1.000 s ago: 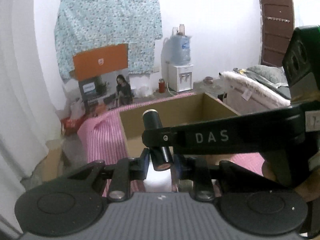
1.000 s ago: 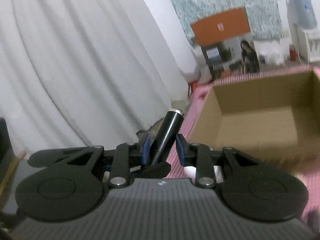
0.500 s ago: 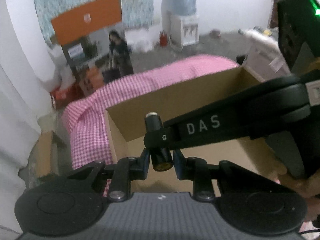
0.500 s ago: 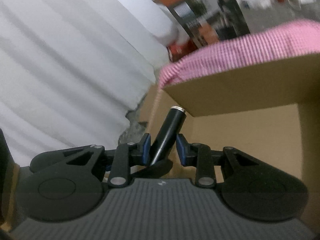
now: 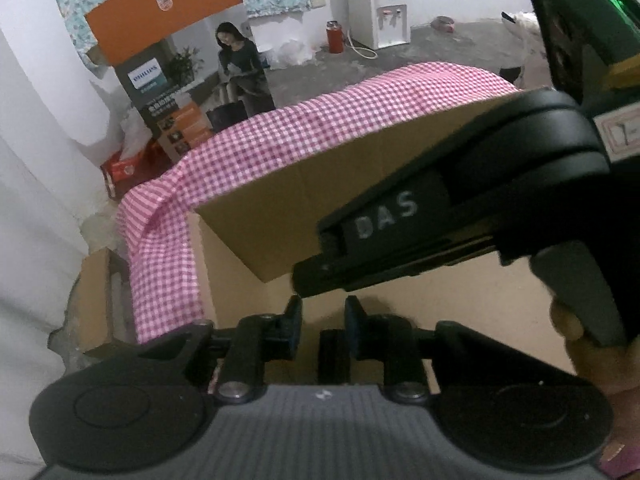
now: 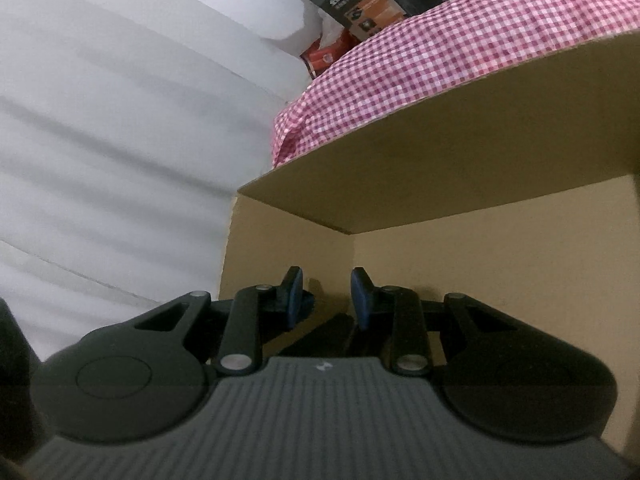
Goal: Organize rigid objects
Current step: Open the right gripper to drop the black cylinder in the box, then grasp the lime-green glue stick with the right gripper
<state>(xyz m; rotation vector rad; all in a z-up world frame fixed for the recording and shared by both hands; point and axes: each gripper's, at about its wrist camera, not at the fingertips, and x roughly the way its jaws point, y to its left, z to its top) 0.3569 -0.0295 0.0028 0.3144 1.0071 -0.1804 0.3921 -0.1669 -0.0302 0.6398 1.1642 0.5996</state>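
My left gripper (image 5: 322, 318) hangs inside the open cardboard box (image 5: 340, 184), its jaws opening, and nothing stands up between the pads. A short black shape (image 5: 334, 354) shows low between the finger bases, close to the right one; I cannot tell if it is the black cylinder. My right gripper's finger (image 5: 400, 216), marked DAS, crosses from the right and ends just above the left fingertips; a hand (image 5: 568, 320) holds it. In the right wrist view my right gripper (image 6: 326, 294) faces the box's inner corner (image 6: 352, 236), pads apart, with no cylinder between them.
A pink checked cloth (image 5: 280, 140) covers the table under and behind the box. Beyond it, on the floor, are an orange and dark carton (image 5: 168, 80), a red flask (image 5: 335, 36) and a white water dispenser (image 5: 378, 12). A white curtain (image 6: 100, 120) hangs at the left.
Both grippers have come forward and down into the box. The black cylinder that stood between both pairs of pads half a second ago no longer shows there.
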